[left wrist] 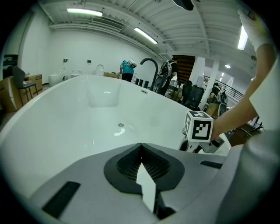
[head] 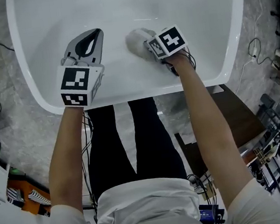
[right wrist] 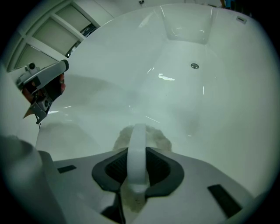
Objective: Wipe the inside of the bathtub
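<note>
Right tool clenched on white handle of fluffy wiping pad. Pad against inner wall of white bathtub, close to near rim, right of middle. Left tool jaws together, nothing between, over tub interior by near rim, left of pad. Drain toward far end.

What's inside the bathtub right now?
The right gripper clamps the white handle of a fluffy pad pressed on the bathtub wall. The left gripper, shut and empty, hangs beside it. A round metal fitting shows. The surface under the pad is covered.
</note>
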Action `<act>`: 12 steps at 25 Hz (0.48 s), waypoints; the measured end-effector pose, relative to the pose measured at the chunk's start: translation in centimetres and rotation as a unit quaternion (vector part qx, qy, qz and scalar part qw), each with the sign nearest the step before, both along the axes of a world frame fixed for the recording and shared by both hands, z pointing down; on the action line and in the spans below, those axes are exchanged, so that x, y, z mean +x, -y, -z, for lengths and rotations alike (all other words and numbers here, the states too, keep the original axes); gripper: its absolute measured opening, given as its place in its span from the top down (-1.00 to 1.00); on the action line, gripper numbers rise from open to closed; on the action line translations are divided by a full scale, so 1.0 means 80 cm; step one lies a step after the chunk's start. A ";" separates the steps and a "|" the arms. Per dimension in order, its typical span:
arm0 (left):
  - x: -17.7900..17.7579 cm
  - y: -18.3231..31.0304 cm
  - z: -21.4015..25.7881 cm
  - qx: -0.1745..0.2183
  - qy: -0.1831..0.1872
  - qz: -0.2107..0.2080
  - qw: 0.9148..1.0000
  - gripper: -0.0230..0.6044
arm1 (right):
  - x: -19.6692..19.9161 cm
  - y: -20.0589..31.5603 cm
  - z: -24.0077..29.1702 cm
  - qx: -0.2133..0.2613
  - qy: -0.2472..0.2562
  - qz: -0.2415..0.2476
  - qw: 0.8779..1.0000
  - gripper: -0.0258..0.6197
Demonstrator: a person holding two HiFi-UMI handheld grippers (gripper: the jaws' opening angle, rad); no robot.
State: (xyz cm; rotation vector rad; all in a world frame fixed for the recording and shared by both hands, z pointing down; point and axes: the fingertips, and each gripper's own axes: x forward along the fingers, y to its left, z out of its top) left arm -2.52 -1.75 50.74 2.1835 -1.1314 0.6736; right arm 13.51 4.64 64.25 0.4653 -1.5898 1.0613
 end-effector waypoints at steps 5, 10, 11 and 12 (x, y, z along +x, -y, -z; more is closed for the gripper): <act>-0.039 -0.005 0.006 0.000 -0.002 0.013 1.000 0.91 | -0.054 -0.002 0.003 -0.001 0.021 0.012 1.000 0.62; -0.080 -0.012 0.008 0.000 0.001 0.031 1.000 0.91 | -0.116 -0.009 0.008 -0.004 0.052 0.022 0.998 0.62; -0.088 -0.013 0.007 0.000 0.001 0.035 0.999 0.91 | -0.128 -0.010 0.007 -0.005 0.057 0.022 0.998 0.62; -0.095 -0.014 0.007 -0.001 0.002 0.038 0.999 0.91 | -0.140 -0.011 0.007 -0.005 0.061 0.023 0.998 0.62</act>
